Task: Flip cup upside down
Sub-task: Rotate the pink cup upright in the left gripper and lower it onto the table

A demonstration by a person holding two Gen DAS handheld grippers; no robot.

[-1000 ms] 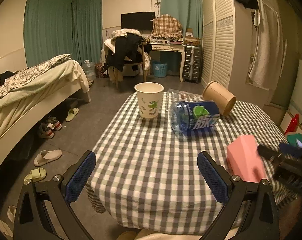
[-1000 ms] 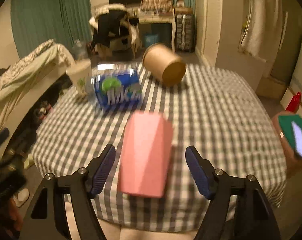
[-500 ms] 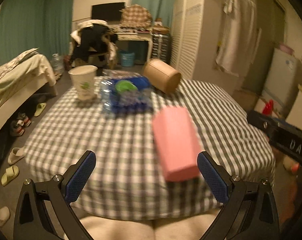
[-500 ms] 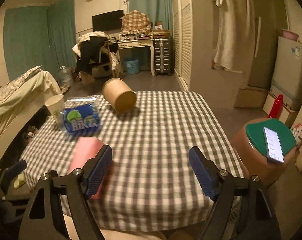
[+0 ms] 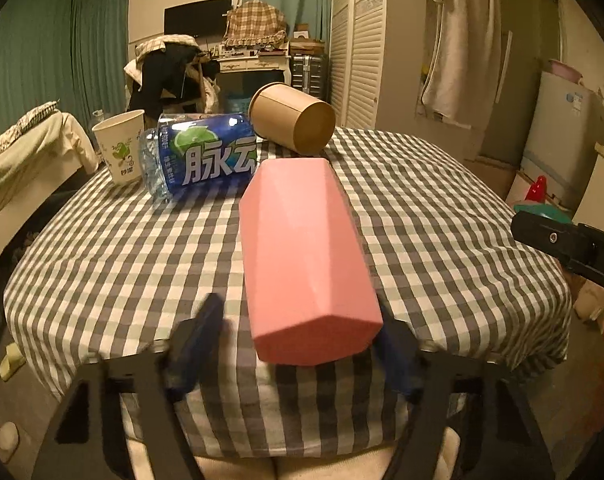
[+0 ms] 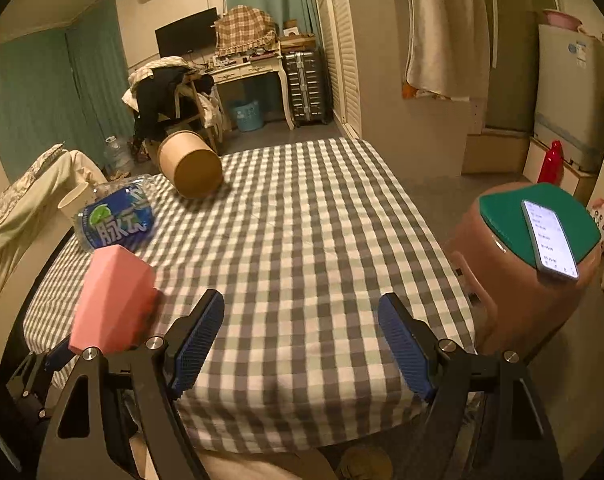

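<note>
White paper cup (image 5: 121, 151): stands upright at the far left edge of the table, mouth up, green print on its side, just beside the bottle.

Bottle (image 5: 201, 156): lies on its side on the checked cloth (image 5: 422, 208), blue label with white characters and a lime slice, its clear end toward the paper cup.

Brown cup (image 5: 291, 117): lies tipped over behind the bottle, flat base facing my camera, near the far edge.

Pink cup (image 5: 306, 256): the one I am working on. Matte pink, faceted like a cut stone, with flat panels meeting in soft ridges. It lies lengthwise between the pads of my left tool, one flat end toward the lens and the other pointing away at the brown cup. From my right camera it shows at the near left of the table (image 6: 113, 300), tilted, with the left tool's blue pads beneath it.

My left gripper (image 5: 302, 344): closing in on the pink cup. The right pad (image 5: 394, 356) sits against the cup's side; the left pad is blurred and seems a little way off it, so I cannot tell whether the grip is firm.

My right gripper (image 6: 302, 340): jaws spread wide over bare cloth, holding nothing, to the right of the pink cup.

Stool (image 6: 514, 280): reddish with a green top, beside the table on the right, a phone (image 6: 548, 238) lying on it with its screen lit.
</note>
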